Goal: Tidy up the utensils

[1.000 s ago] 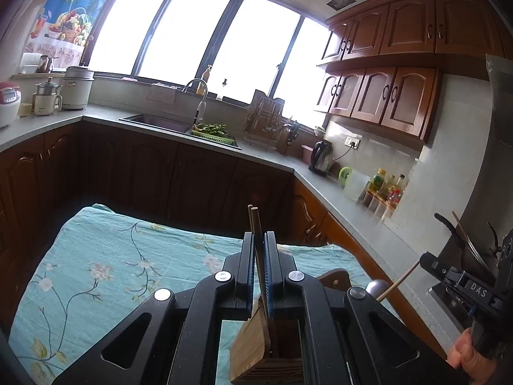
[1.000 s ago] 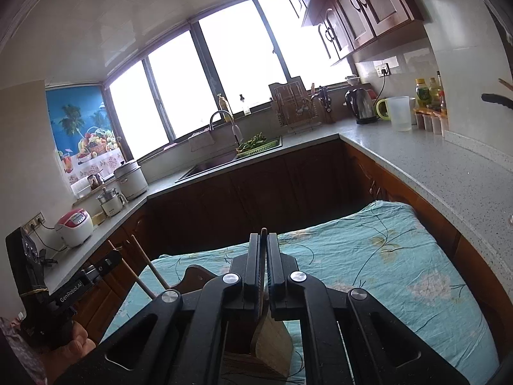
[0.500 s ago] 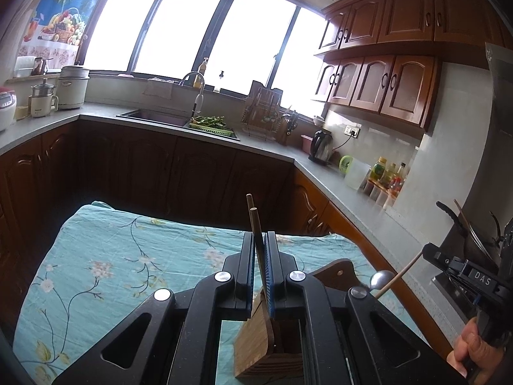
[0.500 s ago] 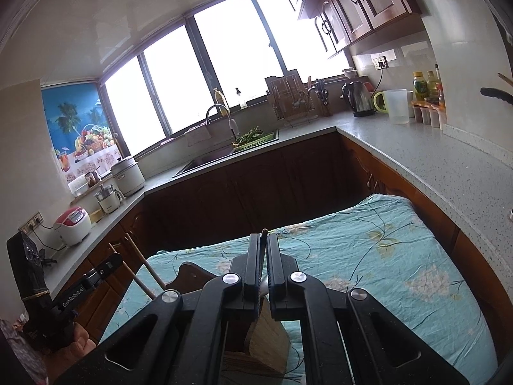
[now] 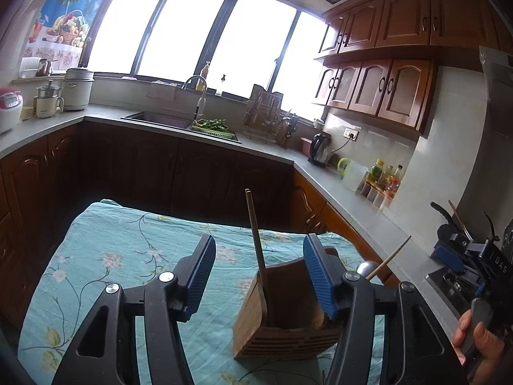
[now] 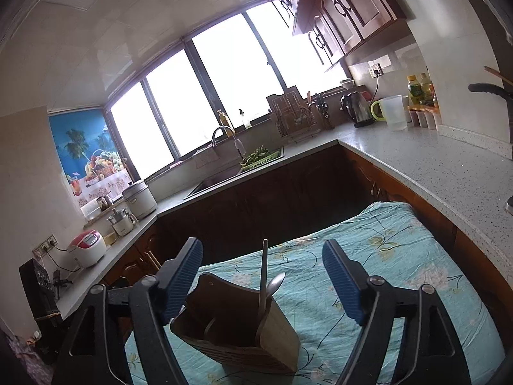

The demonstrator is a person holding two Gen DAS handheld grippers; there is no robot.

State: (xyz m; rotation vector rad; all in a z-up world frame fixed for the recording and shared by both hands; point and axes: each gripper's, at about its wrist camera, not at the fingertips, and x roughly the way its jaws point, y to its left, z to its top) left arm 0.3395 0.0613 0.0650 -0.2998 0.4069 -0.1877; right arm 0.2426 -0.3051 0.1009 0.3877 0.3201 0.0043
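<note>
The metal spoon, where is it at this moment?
In the right wrist view the metal spoon stands in the wooden utensil holder, at its right side beside a pale upright handle, on the teal floral cloth.

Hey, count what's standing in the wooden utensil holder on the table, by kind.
Dark stick: 1
Pale stick: 1
Metal spoon: 1
Total: 3 in the wooden holder

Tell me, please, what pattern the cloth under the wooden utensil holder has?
The cloth is turquoise with a floral vine print, clearest in the right wrist view.
</note>
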